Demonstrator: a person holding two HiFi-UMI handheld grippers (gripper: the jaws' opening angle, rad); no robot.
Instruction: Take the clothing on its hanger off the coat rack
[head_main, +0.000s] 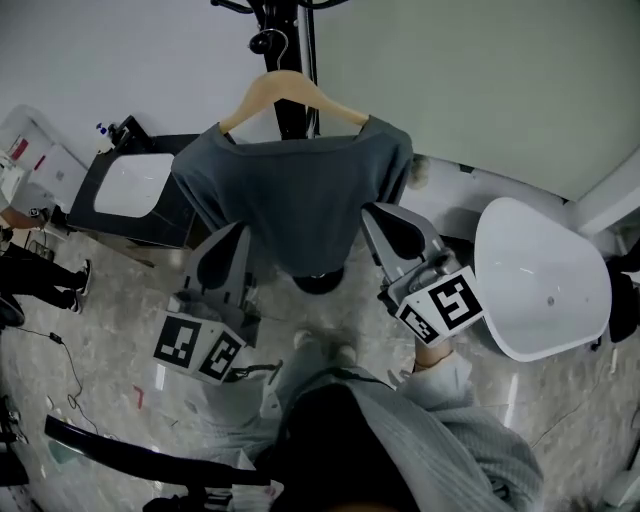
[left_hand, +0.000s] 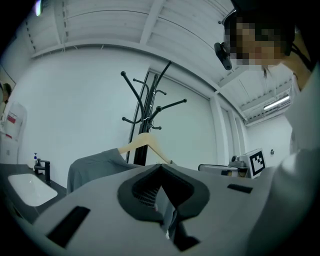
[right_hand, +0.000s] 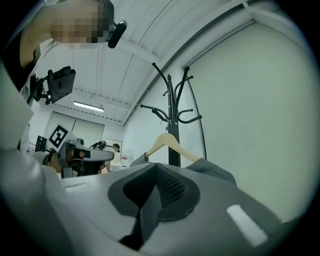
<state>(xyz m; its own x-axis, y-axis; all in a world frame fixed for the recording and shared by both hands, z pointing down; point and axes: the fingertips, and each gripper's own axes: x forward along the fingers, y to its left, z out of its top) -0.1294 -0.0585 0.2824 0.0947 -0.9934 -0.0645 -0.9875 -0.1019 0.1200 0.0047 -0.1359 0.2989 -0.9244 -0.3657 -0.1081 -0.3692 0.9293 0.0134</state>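
A dark grey sweater (head_main: 300, 200) hangs on a wooden hanger (head_main: 290, 88), which is hooked on the black coat rack (head_main: 290, 30). My left gripper (head_main: 240, 235) is shut at the sweater's lower left side. My right gripper (head_main: 378, 215) is shut at its right side, by the sleeve. In the left gripper view a thin fold of grey cloth (left_hand: 167, 217) shows between the closed jaws of the left gripper (left_hand: 161, 169), with the hanger (left_hand: 150, 142) and rack (left_hand: 145, 100) beyond. The right gripper view shows grey cloth (right_hand: 149, 212) pinched in the right gripper (right_hand: 156, 167), under the hanger (right_hand: 167, 142).
A white basin on a black cabinet (head_main: 130, 185) stands at the left by the wall. A white chair (head_main: 540, 280) is close on the right. The rack's base (head_main: 320, 282) sits on the marble floor just ahead of my feet (head_main: 322, 345). Cables (head_main: 70, 370) lie at the left.
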